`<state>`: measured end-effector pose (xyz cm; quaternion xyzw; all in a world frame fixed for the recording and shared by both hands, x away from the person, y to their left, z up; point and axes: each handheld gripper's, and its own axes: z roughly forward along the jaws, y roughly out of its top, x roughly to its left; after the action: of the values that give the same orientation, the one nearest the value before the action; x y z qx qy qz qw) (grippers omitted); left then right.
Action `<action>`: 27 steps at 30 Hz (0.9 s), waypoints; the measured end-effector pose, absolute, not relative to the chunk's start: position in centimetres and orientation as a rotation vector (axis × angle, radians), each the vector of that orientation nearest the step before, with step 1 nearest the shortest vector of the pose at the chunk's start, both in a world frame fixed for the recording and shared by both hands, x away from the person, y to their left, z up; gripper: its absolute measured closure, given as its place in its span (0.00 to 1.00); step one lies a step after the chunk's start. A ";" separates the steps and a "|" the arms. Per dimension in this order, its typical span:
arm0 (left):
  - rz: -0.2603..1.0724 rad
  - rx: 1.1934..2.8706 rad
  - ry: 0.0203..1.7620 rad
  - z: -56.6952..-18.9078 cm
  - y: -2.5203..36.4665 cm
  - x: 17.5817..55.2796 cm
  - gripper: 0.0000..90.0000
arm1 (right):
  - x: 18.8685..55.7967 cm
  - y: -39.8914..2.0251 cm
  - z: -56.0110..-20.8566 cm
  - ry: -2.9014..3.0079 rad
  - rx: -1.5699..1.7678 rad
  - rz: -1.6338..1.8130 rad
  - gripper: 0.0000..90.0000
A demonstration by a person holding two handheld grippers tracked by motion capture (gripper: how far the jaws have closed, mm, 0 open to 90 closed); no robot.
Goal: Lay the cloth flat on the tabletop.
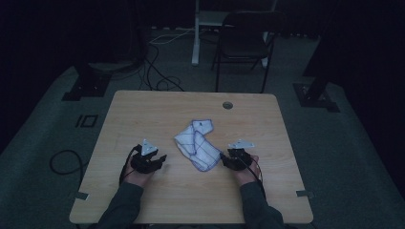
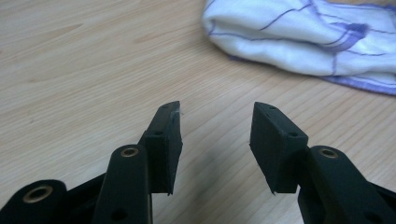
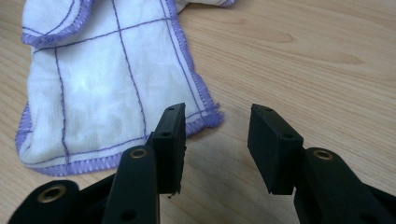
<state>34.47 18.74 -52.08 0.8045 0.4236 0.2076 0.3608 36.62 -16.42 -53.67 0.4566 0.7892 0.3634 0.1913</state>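
Note:
A white cloth [image 1: 197,144] with purple stitched lines and a purple hem lies crumpled in the middle of the wooden table [image 1: 143,109]. My left gripper [image 1: 161,161] rests low on the table to the cloth's left, open, nothing between its jaws; the left gripper view has the cloth [image 2: 303,37] bunched ahead to the upper right of that gripper [image 2: 215,135]. My right gripper [image 1: 222,158] sits at the cloth's near right corner, open. In the right gripper view the cloth's hemmed corner [image 3: 205,114] lies just past the left fingertip [image 3: 172,126] of that gripper [image 3: 215,135], not between the pads.
The table has a round cable hole [image 1: 227,105] near its far edge. Beyond it stand a dark folding chair [image 1: 243,43] and a white post [image 1: 196,33]. Cables [image 1: 157,76] trail over the grey floor, and dark stands [image 1: 88,81] flank the table.

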 end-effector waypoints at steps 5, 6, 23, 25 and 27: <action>0.525 2.074 1.071 -51.8 17.8 34.7 0.59 | 37.0 -16.1 -53.9 2.217 1.292 1.021 0.64; 0.527 2.076 1.065 -51.7 17.6 34.8 0.59 | 37.0 -16.1 -54.0 2.217 1.290 1.022 0.64; 0.510 2.098 0.953 -50.5 13.7 35.7 0.59 | 37.6 -14.9 -54.2 2.259 1.258 0.999 0.78; 0.512 2.098 0.946 -50.4 13.4 35.7 0.59 | 37.5 -14.9 -54.2 2.271 1.252 1.008 0.84; 0.513 2.100 0.934 -50.3 13.0 35.7 0.59 | 37.4 -14.9 -54.2 2.280 1.245 1.016 0.88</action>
<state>35.71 13.02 -50.29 0.8236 0.3662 0.2011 0.3834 37.44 -14.93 -54.21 0.4396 0.8046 0.3586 0.1753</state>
